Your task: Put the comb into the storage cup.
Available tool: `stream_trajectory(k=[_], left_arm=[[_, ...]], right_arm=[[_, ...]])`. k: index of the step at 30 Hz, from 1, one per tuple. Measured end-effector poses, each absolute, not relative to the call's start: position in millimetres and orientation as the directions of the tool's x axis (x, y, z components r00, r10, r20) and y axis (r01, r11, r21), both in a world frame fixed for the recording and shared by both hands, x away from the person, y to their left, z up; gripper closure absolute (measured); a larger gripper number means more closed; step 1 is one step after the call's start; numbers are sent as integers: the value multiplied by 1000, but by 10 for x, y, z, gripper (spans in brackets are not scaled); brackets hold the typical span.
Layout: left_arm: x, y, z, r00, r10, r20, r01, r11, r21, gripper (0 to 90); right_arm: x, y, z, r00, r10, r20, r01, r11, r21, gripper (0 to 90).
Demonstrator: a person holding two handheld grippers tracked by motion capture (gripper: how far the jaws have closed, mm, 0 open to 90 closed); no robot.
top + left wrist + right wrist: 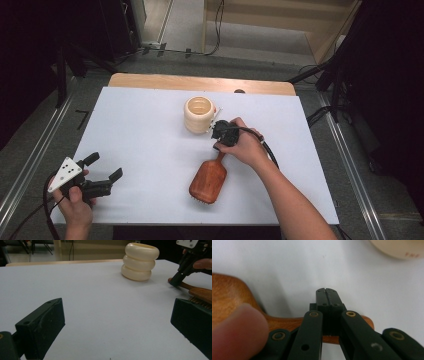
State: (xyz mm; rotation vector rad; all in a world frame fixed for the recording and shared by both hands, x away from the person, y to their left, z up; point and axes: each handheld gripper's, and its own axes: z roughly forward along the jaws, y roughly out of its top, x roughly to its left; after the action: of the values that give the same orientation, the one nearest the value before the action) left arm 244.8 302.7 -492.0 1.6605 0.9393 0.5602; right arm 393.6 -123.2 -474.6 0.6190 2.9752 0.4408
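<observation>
The right gripper (pixel 218 131), jaws clenched on nothing, is hovering over the hairbrush (pixel 208 180) handle mid-tabletop; the left gripper (pixel 104 167), released, is resting at the near-left corner.

Left tongs (pixel 105 172): black body, two blocky black jaws with matte, slightly scuffed faces and small screw holes near the edges. Grey three-cornered plate (pixel 66 173) on top, a few dark dots on it. Black cable (pixel 46 210) loops off the rear.

Right tongs (pixel 218 131): same black build, compact. Linkage arms (pixel 312 335) are flat black bars pinned with brass-coloured rivets (pixel 278 335), plus plain holes along the bars. Jaw tips are narrow, each with small screw recesses. Thick black cable (pixel 267 150) trails off the back.

Person: forearms bare, no sleeves, no gloves on either hand.
</observation>
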Motion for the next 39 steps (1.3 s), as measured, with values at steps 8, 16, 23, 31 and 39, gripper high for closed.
stream_trajectory(k=[8, 16, 23, 31, 39], left_arm=[[2447, 3022, -4919, 575, 813, -96, 300, -100, 949, 0], [2445, 3021, -4920, 575, 813, -91, 300, -105, 948, 0], [2444, 3019, -4919, 576, 812, -92, 300, -106, 948, 0], [2439, 3017, -4917, 584, 807, -93, 295, -104, 950, 0], [2440, 3016, -4917, 587, 805, -92, 295, -106, 950, 0]], right_arm=[[3815, -1429, -4779, -918, 397, 14, 385, 879, 281, 880], [3644, -1563, -4802, -925, 379, 10, 367, 889, 273, 880], [3469, -1646, -4798, -930, 367, 10, 355, 891, 284, 880], [3299, -1651, -4801, -943, 332, 1, 317, 900, 300, 880], [3201, -1653, -4802, -955, 296, 9, 285, 911, 298, 880]])
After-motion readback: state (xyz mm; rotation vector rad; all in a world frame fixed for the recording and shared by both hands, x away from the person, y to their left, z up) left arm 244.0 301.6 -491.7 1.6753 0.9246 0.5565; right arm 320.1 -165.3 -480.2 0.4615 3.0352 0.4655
